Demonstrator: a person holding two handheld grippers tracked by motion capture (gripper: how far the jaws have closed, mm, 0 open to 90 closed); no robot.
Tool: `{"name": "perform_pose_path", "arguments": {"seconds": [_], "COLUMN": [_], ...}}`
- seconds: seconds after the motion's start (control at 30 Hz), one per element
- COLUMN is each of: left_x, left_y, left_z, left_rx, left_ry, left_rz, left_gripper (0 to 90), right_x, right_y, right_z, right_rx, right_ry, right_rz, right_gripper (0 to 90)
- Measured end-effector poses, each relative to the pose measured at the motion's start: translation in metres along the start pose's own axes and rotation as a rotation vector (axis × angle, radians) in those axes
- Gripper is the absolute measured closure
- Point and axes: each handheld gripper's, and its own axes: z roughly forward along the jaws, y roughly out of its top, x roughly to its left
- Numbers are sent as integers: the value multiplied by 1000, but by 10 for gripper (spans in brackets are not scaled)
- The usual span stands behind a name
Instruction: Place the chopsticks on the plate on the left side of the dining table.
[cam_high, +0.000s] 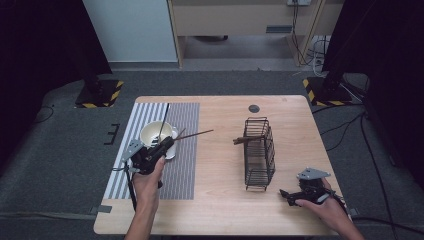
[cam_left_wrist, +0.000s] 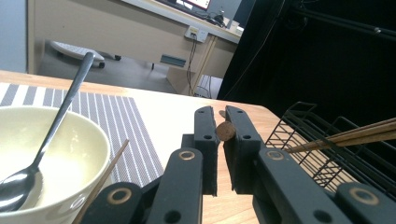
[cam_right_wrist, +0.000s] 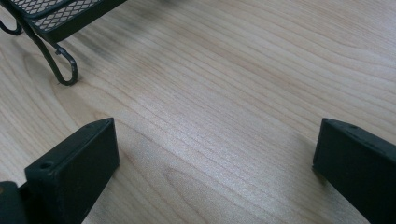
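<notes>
Left gripper (cam_left_wrist: 222, 140): fingers clamped on one chopstick (cam_high: 196, 134), seen end-on, beside the bowl (cam_high: 155, 134), counter's left. Right gripper (cam_right_wrist: 215, 158): fingers wide, empty. One spoon (cam_left_wrist: 56, 126); rack (cam_high: 260, 152) chopsticks (cam_left_wrist: 345, 135) cut off, count unclear.

High view overhead, facing forward-down; gripper views low, close; wire rack (cam_high: 260, 152) shared.

Chopstick in the left gripper's grip

A thin brown chopstick (cam_high: 196, 134), clamped at one end, points level toward the black wire basket (cam_high: 260, 152), which already holds what look like more chopsticks (cam_left_wrist: 345, 135).
</notes>
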Motion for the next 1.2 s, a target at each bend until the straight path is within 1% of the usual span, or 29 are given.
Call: {"name": "perform_pose_path", "arguments": {"seconds": [0.1,0.13,0.37,0.53,0.67,0.77,0.9,0.97,1.0,1.03,1.07,1.2], "left_x": [3,4,13,19,24,27,33,34,37,37,40,42], "left_y": [-3,-3,-7,-7,-8,-9,-9,-9,-9,-9,-9,-10], "left_z": [-2,-3,-11,-16,-20,-23,-29,-30,-32,-32,-35,-38], "left_rx": [3,7,3,-3,-7,-6,-15,-16,-23,-23,-31,-29], "left_ry": [7,11,37,47,56,65,73,77,82,82,89,97], "left_rz": [-5,0,-14,-23,-39,-41,-58,-59,-71,-71,-81,-82], "left_gripper": [832,832,832,832,832,832,832,832,832,832,832,832], "right_x": [0,0,0,0,0,0,0,0,0,0,0,0], "right_y": [0,0,0,0,0,0,0,0,0,0,0,0], "right_z": [0,0,0,0,0,0,0,0,0,0,0,0], "right_rx": [0,0,0,0,0,-1,0,0,0,0,0,0], "right_ry": [0,0,0,0,0,0,0,0,0,0,0,0], "right_rz": [0,0,0,0,0,-1,0,0,0,0,0,0], "right_gripper": [2,2,2,2,2,2,2,2,2,2,2,2]}}
